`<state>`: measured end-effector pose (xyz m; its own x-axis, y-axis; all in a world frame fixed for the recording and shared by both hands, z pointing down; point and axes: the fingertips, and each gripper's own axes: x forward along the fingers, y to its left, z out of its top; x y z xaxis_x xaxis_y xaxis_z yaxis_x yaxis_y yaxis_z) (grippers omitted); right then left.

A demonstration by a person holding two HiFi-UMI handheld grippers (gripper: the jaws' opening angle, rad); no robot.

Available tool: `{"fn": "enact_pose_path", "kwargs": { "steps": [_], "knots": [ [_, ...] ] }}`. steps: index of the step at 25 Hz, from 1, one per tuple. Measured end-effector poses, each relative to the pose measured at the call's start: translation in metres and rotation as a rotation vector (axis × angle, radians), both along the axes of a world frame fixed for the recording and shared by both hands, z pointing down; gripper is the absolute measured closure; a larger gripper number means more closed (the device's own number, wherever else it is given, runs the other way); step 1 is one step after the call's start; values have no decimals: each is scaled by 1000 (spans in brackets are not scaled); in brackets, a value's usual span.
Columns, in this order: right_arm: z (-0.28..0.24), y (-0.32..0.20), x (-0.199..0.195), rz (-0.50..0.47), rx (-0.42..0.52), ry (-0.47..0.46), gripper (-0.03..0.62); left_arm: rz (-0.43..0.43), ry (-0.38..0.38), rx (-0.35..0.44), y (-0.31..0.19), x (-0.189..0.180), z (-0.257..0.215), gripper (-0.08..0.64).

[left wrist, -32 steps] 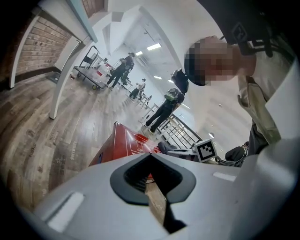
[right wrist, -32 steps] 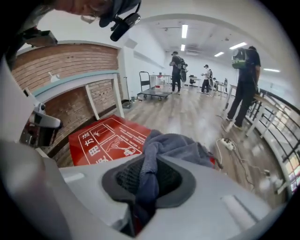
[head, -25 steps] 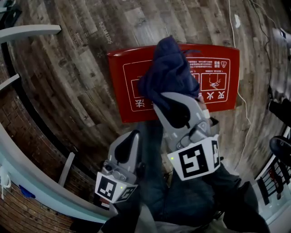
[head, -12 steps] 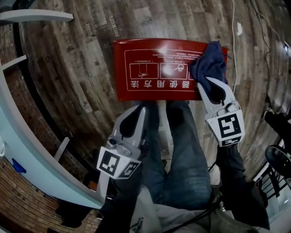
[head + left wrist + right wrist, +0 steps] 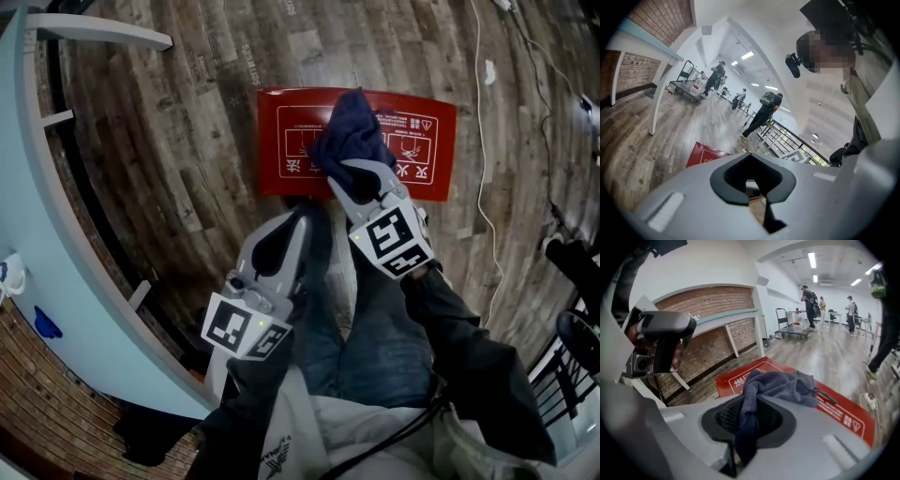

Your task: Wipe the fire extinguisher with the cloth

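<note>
Head view: the right gripper (image 5: 361, 173) is clamped on a dark blue cloth (image 5: 349, 131). The bunched cloth sits over the red box (image 5: 281, 173), which lies flat on the wood floor (image 5: 187, 112). Cloth and gripper blot out the middle of the box's white print. The left gripper (image 5: 298, 217) is off the box, in front of the person's jeans (image 5: 375, 328), jaws together with nothing in them.

Left gripper view: the jaws meet at the tips, empty. Only one corner of the box (image 5: 705, 153) peeks out, the gripper's own body cuts off the rest.

Right gripper view: best look at the grip. The cloth (image 5: 778, 383) is pinched between the pads, with a tail hanging toward the camera and the rest heaped over the box (image 5: 843, 413). Can't tell if it's actually pressing on the box.
</note>
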<state>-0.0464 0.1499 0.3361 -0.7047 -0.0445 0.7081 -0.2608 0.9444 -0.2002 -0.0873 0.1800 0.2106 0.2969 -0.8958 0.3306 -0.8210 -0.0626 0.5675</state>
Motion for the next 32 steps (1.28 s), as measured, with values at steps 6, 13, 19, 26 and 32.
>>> {"fn": "enact_pose_path", "kwargs": {
  "steps": [6, 13, 19, 26, 32],
  "knots": [
    [-9, -8, 4, 61, -42, -33, 475, 8, -5, 22, 1, -14, -23, 558],
    [-31, -66, 71, 309, 16, 29, 370, 25, -4, 33, 3, -25, -45, 558],
    [-86, -46, 91, 378, -77, -44, 333, 15, -12, 37, 11, -32, -71, 558],
    [-160, -23, 87, 341, 7, -155, 413, 35, 7, 54, 12, -24, -100, 558],
    [-211, -9, 91, 386, -14, -222, 532, 48, -8, 129, 7, -17, -156, 558]
  ]
}}
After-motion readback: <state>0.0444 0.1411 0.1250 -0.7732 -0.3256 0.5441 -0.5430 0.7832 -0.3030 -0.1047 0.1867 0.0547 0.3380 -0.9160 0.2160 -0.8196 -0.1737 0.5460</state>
